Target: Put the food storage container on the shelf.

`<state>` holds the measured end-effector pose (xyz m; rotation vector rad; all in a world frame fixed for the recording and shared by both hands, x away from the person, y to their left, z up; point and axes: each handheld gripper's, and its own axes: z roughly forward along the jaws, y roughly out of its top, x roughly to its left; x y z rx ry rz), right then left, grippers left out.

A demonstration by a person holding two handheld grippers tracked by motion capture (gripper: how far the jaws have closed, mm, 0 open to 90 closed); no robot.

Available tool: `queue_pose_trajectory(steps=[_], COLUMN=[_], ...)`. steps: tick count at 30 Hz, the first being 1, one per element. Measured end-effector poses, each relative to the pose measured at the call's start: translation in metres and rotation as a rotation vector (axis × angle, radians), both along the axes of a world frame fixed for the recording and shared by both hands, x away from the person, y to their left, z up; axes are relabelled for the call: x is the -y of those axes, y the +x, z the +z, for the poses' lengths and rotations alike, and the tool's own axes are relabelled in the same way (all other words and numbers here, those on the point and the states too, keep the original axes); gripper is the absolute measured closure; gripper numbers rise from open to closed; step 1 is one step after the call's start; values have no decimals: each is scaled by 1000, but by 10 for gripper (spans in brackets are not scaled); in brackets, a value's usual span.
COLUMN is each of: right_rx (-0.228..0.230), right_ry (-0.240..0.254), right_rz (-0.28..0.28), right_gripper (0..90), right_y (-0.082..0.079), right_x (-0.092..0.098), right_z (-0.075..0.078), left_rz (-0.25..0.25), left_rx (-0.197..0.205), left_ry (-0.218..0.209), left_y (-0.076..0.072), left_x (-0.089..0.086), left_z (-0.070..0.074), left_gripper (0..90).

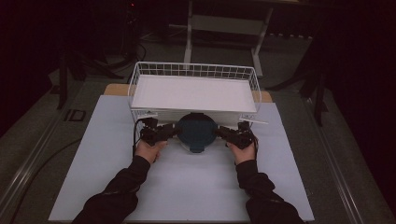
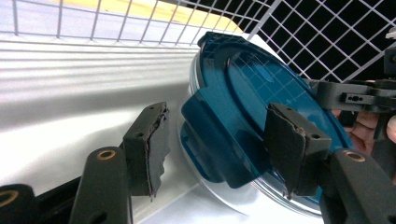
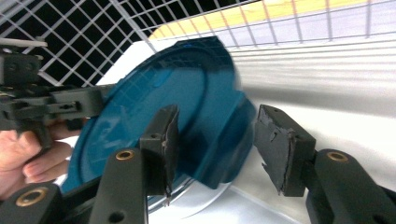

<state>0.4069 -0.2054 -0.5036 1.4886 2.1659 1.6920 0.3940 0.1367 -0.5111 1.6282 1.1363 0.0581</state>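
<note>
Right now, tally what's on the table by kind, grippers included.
Blue round lid: 1
White wire basket: 1
White board in the basket: 1
White mat over the table: 1
Grippers: 2, left gripper, right gripper
Total: 6

Deep teal-blue on the round lid (image 1: 196, 132) — glossy, with a faint moulded grid of fine squares across its flat face (image 2: 275, 88), and a clear, silvery rim beneath it. The left gripper (image 1: 164, 132) and right gripper (image 1: 227, 134) are matt black, with brass-coloured rivets at the joints; the pads (image 2: 156, 140) look charcoal, ragged at the edges. At the far edge of the table sits the wire basket (image 1: 140, 70) — white, a regular square mesh — with a plain white board (image 1: 196, 93) lying in it. The mat (image 1: 93, 154) on the table is pale lavender-white, unpatterned. A strip of yellow-tan table (image 1: 114, 88) peeks out at the mat's far corners. Both sleeves (image 1: 116, 191) are black.
</note>
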Motion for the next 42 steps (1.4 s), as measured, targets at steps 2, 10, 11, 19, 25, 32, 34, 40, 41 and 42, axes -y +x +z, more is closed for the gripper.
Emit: queue_pose_trajectory(steps=[2, 10, 11, 19, 25, 32, 34, 40, 41, 42], right_rx=[-1, 40, 47, 94, 128, 81, 72, 36, 30, 27], right_ry=[4, -27, -29, -38, -32, -17, -46, -119, -120, -123], right_rz=[0, 26, 32, 51, 63, 167, 199, 246, 248, 249], right_gripper=[474, 409, 405, 400, 398, 660, 797, 900, 900, 900], right_y=[-1, -15, -17, -41, -57, -81, -86, -85, -84, -83], right_x=[0, -1, -2, -7, -7, -23, -30, -45, -47, -48], right_z=[0, 9, 10, 22, 32, 29, 25, 12, 10, 8], left_rz=[-5, -74, -77, -96, -138, -133, -136, -131, -130, -132], left_rx=[-4, 59, 58, 101, 91, 120, 134, 160, 159, 159], left_ry=[-13, -10, -15, -15, -18, -27, -9, 31, 31, 38], left_y=[-4, -23, -26, -51, -73, -94, -98, -104, -105, -105], left_x=[0, -9, -11, -23, -24, -26, -26, -25, -25, -24], left_z=[0, 3, 4, 16, 22, 24, 24, 25, 25, 24], left_gripper=[409, 175, 168, 71, 18, 15, 14, 13, 8, 8])
